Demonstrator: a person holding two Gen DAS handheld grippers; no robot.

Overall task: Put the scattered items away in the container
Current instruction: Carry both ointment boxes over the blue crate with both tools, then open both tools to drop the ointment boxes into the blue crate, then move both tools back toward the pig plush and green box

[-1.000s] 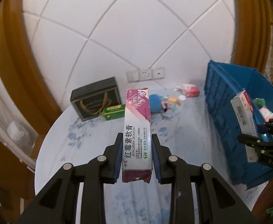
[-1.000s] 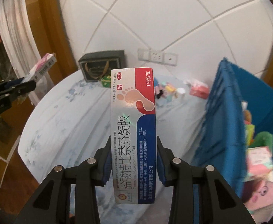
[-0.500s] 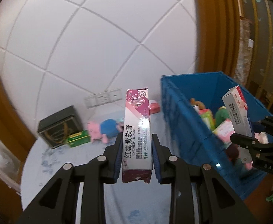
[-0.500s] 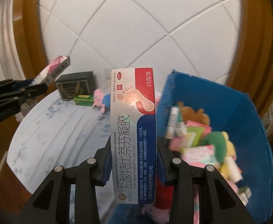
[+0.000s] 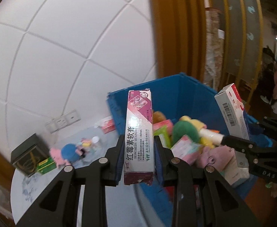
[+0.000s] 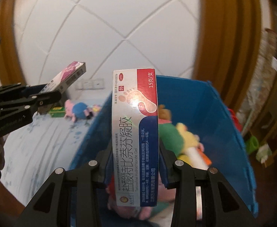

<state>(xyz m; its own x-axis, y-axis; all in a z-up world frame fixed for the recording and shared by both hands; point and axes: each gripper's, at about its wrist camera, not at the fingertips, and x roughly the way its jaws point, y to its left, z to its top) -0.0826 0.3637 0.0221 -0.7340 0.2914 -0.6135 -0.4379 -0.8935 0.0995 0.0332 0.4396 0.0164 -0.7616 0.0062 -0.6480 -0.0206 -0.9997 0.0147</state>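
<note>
My left gripper [image 5: 139, 141] is shut on a tall purple-and-white ointment box [image 5: 139, 132], held upright over the near left corner of the blue bin [image 5: 168, 92]. My right gripper [image 6: 135, 147] is shut on a red, white and blue foot-gel box [image 6: 135, 132] above the bin [image 6: 227, 124]. Each gripper shows in the other's view: the right one [image 5: 233, 141] at the right with the foot-gel box [image 5: 233, 109], the left one [image 6: 49, 96] at the left with the purple box [image 6: 70, 75]. The bin holds plush toys [image 5: 184, 130] and small boxes.
On the round blue-patterned table [image 6: 40, 136] lie a pink-and-blue plush pig [image 5: 66, 152], a green box [image 5: 45, 165], a dark box [image 5: 27, 155], a small white jar [image 5: 96, 139] and a red box [image 5: 108, 127]. A white tiled wall with sockets [image 5: 62, 121] stands behind.
Both grippers have swung to the right with their boxes, from over the table to over the blue bin. The bin's inside now fills both views. Neither grip has changed.
</note>
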